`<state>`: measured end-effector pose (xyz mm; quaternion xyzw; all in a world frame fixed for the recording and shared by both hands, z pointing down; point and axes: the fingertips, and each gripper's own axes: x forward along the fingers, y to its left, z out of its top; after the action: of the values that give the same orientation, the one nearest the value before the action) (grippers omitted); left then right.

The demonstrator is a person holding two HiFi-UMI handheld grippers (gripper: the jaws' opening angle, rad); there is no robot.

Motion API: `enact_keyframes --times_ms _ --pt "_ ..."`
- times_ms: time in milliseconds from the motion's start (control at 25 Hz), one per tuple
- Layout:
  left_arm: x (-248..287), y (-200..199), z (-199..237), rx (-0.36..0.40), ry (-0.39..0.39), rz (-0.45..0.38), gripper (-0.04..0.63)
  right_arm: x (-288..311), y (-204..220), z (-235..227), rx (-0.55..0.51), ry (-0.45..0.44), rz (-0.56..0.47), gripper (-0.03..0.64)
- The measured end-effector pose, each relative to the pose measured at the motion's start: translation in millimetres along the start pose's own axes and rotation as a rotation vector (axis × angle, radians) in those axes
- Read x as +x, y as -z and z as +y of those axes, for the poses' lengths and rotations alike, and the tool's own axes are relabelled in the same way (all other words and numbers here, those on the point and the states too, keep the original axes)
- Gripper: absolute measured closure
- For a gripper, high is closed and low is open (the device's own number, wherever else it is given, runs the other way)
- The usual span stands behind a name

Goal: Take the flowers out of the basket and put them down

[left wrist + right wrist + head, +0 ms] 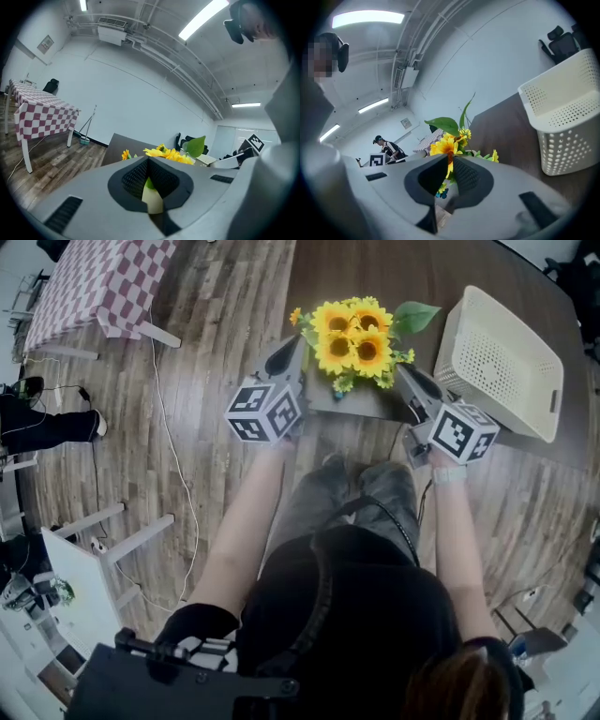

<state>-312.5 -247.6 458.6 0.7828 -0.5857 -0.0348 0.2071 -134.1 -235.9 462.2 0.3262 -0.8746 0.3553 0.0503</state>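
Observation:
A bunch of yellow sunflowers [352, 338] with green leaves lies on the dark table [487, 277], close to its near edge and left of the white perforated basket [502, 362]. My left gripper [292, 351] is at the bunch's left side. In the left gripper view it [149, 176] is shut, with a pale green piece of the flowers [151, 197] pinched between the pads and the blooms [168, 153] just beyond. My right gripper [405, 379] is at the bunch's right side. Its jaws [451, 164] stand a narrow gap apart, with the flowers [447, 145] showing through it. The basket [562, 122] stands empty to the right.
A table with a red-checked cloth [103, 282] stands at the far left on the wooden floor, and a white cable [173, 446] trails across the boards. Someone's legs [47, 427] show at the left edge. Another person [386, 145] stands far off.

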Motion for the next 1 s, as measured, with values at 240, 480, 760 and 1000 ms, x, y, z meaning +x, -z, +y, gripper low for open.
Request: enact_keyframes --times_ms 240,480,760,1000 --pt "-24.3 5.7 -15.8 0.032 0.021 -0.026 0.594 -26.3 -9.0 2.1 -0.018 0.011 -0.114 0.613" --pt "-46.3 19.1 -33.0 0.036 0.029 -0.043 0.595 -37.1 -7.1 19.4 -0.076 -0.059 -0.158 0.614" --pt "-63.6 40.0 -64.0 0.064 0.036 -0.029 0.595 -51.7 19.0 41.2 -0.116 -0.147 -0.142 0.614" --pt "-89.0 58.8 -93.5 0.042 0.03 -0.02 0.595 -77.6 51.0 50.9 -0.126 -0.137 -0.11 0.615"
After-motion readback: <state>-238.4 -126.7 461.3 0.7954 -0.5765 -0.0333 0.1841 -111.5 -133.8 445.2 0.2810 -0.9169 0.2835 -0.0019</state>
